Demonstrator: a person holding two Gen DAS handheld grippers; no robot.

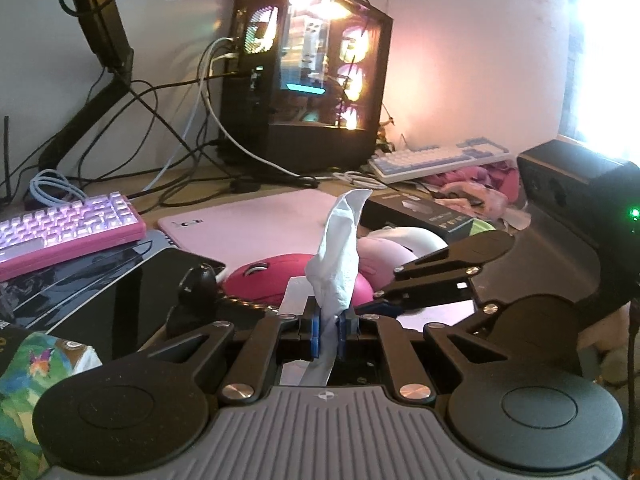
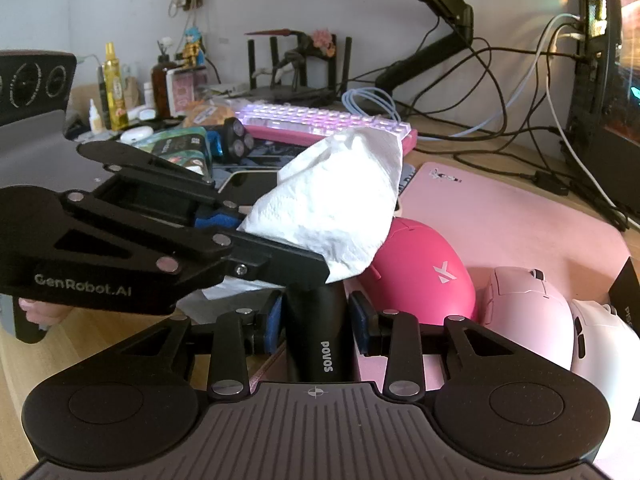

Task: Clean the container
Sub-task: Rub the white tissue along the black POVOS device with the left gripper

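Note:
My left gripper is shut on a white paper tissue that stands up between its blue pads. In the right wrist view the same tissue hangs from the left gripper, which reaches in from the left. My right gripper is shut on a black POVOS container, held upright between its blue pads. The tissue rests over the container's top, which is hidden. In the left wrist view the right gripper comes in from the right, just beside the tissue.
A magenta mouse, a pale pink mouse and a white mouse lie on a pink mat. A pink keyboard, a black tablet, a lit PC case, cables and bottles crowd the desk.

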